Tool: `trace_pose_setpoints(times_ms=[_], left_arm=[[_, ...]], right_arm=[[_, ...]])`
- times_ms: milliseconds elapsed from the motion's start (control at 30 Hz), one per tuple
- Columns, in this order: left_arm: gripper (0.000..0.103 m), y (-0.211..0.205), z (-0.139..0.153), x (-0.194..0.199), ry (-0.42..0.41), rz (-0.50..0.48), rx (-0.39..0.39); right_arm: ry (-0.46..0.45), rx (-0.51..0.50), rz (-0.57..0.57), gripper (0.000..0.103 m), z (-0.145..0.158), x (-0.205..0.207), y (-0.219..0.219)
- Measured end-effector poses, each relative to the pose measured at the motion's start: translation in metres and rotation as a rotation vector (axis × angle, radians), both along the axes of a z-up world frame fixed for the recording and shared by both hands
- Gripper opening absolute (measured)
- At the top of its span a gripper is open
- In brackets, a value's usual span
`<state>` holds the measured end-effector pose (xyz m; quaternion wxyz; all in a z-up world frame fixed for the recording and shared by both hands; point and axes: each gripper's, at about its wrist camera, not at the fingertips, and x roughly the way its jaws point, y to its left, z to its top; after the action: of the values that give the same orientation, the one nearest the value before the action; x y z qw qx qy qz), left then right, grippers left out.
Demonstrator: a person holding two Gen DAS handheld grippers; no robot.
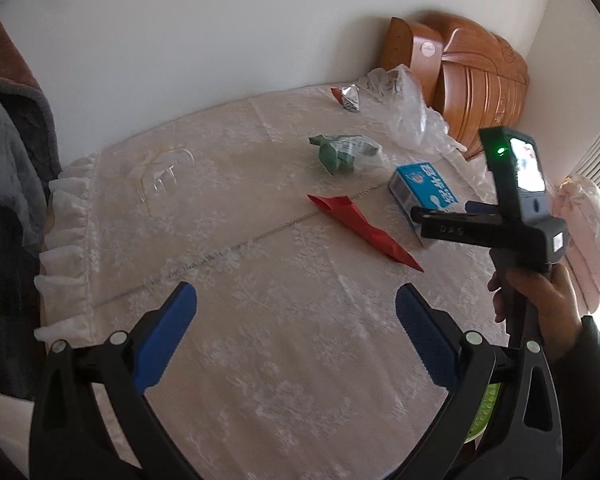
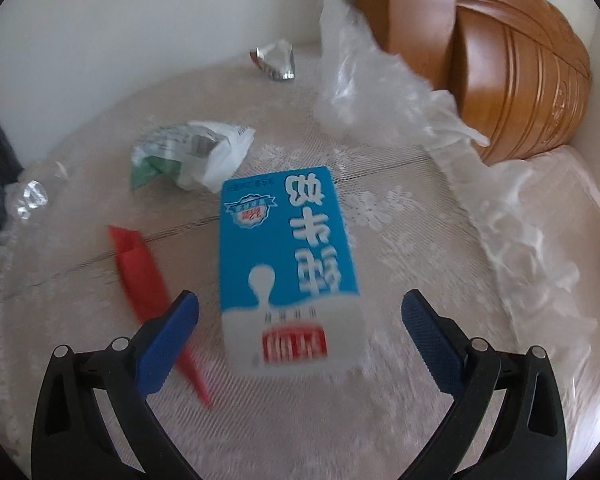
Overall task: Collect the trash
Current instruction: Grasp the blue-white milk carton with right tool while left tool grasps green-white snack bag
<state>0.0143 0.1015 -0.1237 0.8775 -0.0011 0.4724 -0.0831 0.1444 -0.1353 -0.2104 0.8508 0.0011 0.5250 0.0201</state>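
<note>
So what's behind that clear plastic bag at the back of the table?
A carved wooden chair back stands behind the plastic bag, against the white wall. The bag covers the chair's lower edge, and its wrinkles blur anything inside it.

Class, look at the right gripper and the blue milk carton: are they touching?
Apart. The right wrist view shows the right gripper open, with tablecloth visible between each fingertip and the blue milk carton lying flat between them.
</note>
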Motion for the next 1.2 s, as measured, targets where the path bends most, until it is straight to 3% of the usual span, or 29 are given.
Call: trace_pose_setpoints(times_ms=[33,133,500,600,933,1067,1200], left_arm=[[0.095,0.001,-0.001,0.004,-0.001,-0.005,0.002],[0.095,-0.001,-0.004,0.018,-0.007,-0.039,0.017],[0.095,-0.028,-0.017,0.078,-0.006,-0.235,0.041],[0.095,-0.047,-0.023,0.105,-0.026,-0.365,0.087],[0.095,-0.100,-0.062,0.193,0.067,-0.764,0.186],[0.095,-0.119,-0.081,0.211,0.108,-0.889,0.244],[0.095,-0.133,-0.097,0.217,0.088,-0.979,0.316]], right_arm=[[0.010,-0.002,0.001,0.098,-0.004,0.002,-0.001],[0.022,0.032,0.013,0.068,-0.006,0.005,-0.002],[-0.027,0.062,0.004,0.068,0.023,-0.025,-0.020],[-0.038,0.081,-0.012,0.068,0.038,-0.049,-0.030],[-0.003,0.066,-0.168,0.068,0.058,-0.129,-0.043],[0.015,0.065,-0.253,0.068,0.059,-0.159,-0.046],[0.025,0.082,-0.333,0.068,0.056,-0.177,-0.048]])
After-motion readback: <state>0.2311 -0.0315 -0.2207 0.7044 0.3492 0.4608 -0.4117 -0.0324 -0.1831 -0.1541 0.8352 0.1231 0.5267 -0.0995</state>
